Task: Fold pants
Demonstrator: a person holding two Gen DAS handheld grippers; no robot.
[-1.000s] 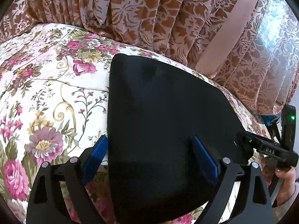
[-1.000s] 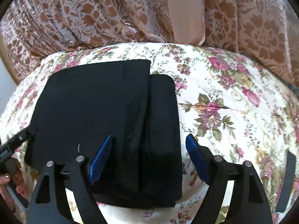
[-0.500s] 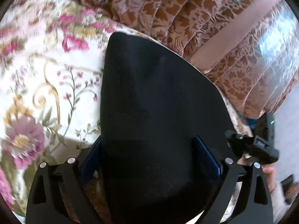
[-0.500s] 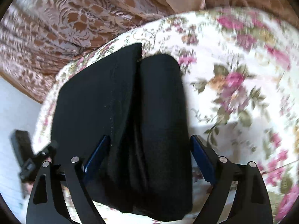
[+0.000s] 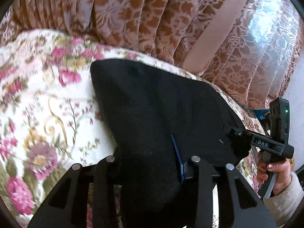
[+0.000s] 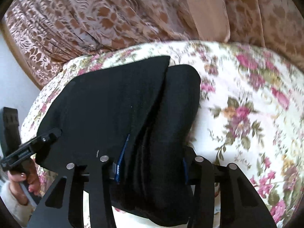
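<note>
The black pants (image 5: 161, 114) lie folded in a thick bundle on the floral bedspread (image 5: 38, 104). My left gripper (image 5: 148, 161) is shut on the near edge of the bundle; only its right blue pad (image 5: 177, 159) shows, the other is under the cloth. In the right wrist view the pants (image 6: 114, 104) show several stacked layers. My right gripper (image 6: 152, 163) is shut on the thick folded end, with the blue pads pressed into the fabric. Each gripper shows in the other's view, at the bundle's opposite side.
A brown patterned curtain (image 5: 152, 19) hangs close behind the bed's far edge. The bedspread (image 6: 247, 114) stretches wide to the right of the pants. The bed's edge and a pale wall (image 6: 11, 85) lie at the left in the right wrist view.
Both grippers went from open around the pants' edges to closed on them. The near part of the bundle has bunched up between the fingers.
</note>
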